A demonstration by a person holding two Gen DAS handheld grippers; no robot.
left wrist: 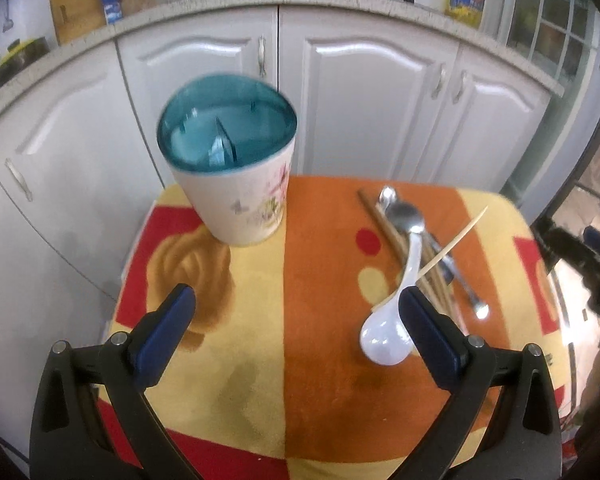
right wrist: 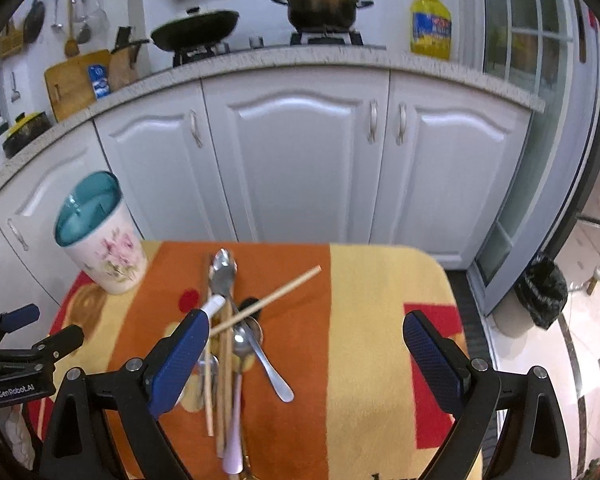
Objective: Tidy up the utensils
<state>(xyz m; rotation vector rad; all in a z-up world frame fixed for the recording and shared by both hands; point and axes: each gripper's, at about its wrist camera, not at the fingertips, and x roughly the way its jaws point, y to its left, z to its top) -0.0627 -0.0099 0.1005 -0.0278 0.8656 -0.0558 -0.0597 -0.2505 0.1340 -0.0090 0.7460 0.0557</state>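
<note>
The left gripper (left wrist: 296, 300) hangs spread wide and empty above the blanket-covered table (left wrist: 256, 360), its right pad beside the white ceramic spoon (left wrist: 384, 340). The right gripper (right wrist: 306, 330) is likewise gaping, holding nothing, over the pile of utensils (right wrist: 236, 340): metal spoons, chopsticks. The floral holder (left wrist: 236, 168), teal inside and divided, stands upright at the table's far left.

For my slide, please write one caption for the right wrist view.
Open right gripper above mixed spoons and chopsticks on striped cloth, floral utensil holder at left.
</note>
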